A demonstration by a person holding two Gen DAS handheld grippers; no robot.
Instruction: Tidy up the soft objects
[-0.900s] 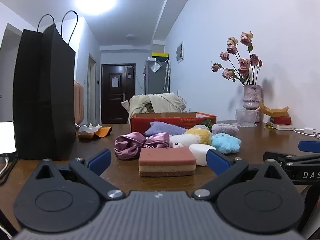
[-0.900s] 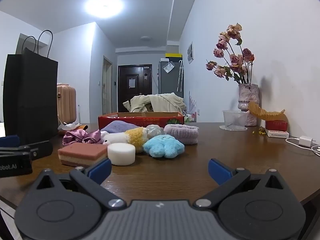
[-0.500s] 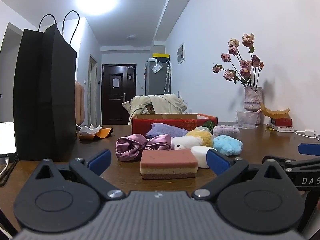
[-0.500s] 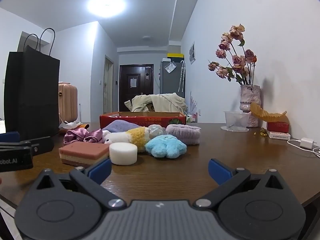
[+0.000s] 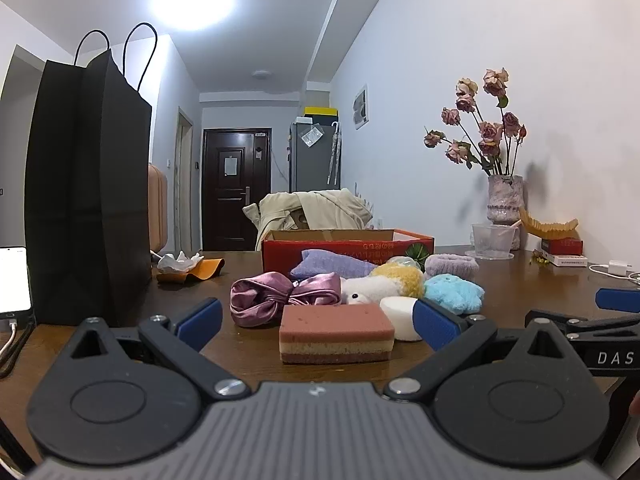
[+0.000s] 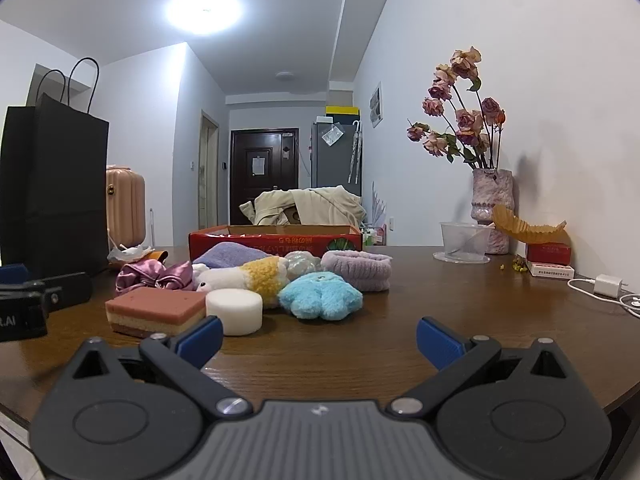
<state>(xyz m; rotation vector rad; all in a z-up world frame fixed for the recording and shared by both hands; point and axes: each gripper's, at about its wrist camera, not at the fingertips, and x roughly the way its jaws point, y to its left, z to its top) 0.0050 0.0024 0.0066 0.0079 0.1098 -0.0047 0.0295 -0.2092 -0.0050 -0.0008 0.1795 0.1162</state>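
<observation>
A pile of soft things lies on the brown table (image 6: 460, 320): a layered pink sponge (image 5: 336, 338) (image 6: 156, 310), a white foam puck (image 6: 235, 311) (image 5: 400, 316), a purple satin scrunchie (image 5: 276, 296) (image 6: 156, 274), a white-and-yellow plush (image 6: 248, 276) (image 5: 384, 286), a blue plush (image 6: 320, 295) (image 5: 454, 292), a lilac headband (image 6: 358, 268) and a lilac cloth (image 5: 336, 268). Behind them stands a red cardboard box (image 5: 348, 246) (image 6: 276, 238). My left gripper (image 5: 316, 322) is open, level, just short of the sponge. My right gripper (image 6: 318, 340) is open over bare table, right of the puck.
A tall black paper bag (image 5: 88, 196) stands at the left with a lit phone (image 5: 14, 280) beside it. A vase of dried roses (image 6: 490, 208), a clear plastic cup (image 6: 464, 240), small boxes (image 6: 548, 260) and a white charger (image 6: 608, 284) line the right wall side.
Both views have shifted only slightly; the pile sits a touch nearer in the left wrist view. Both grippers stay open and nothing on the table has moved.
</observation>
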